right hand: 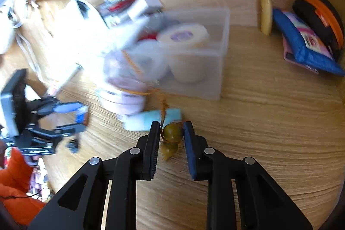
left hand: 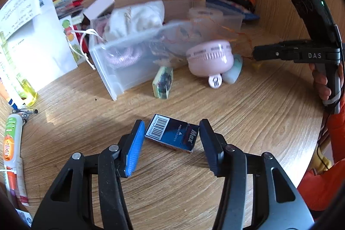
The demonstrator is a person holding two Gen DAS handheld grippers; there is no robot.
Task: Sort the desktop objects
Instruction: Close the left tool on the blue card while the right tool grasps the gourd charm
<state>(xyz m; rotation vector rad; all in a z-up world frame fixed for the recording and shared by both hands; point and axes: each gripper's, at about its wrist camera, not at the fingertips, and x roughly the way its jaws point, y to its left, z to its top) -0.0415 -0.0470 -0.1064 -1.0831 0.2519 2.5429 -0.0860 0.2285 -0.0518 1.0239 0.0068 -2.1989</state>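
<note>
A dark blue staples box with a barcode lies flat on the wooden desk. My left gripper straddles it, with the blue pad on its left end and the black pad on its right end. In the right wrist view this gripper is blurred at the far left. My right gripper is shut on an olive-yellow gourd-shaped bead just above the desk. An orange cord runs up from the bead toward the clutter. In the left wrist view the right gripper reaches in from the right edge.
A tilted clear plastic box of odds and ends stands behind, with a pink round case, a pale blue tube and a small tile beside it. A white paper bag and tubes crowd the left. A blue pouch lies at the back right.
</note>
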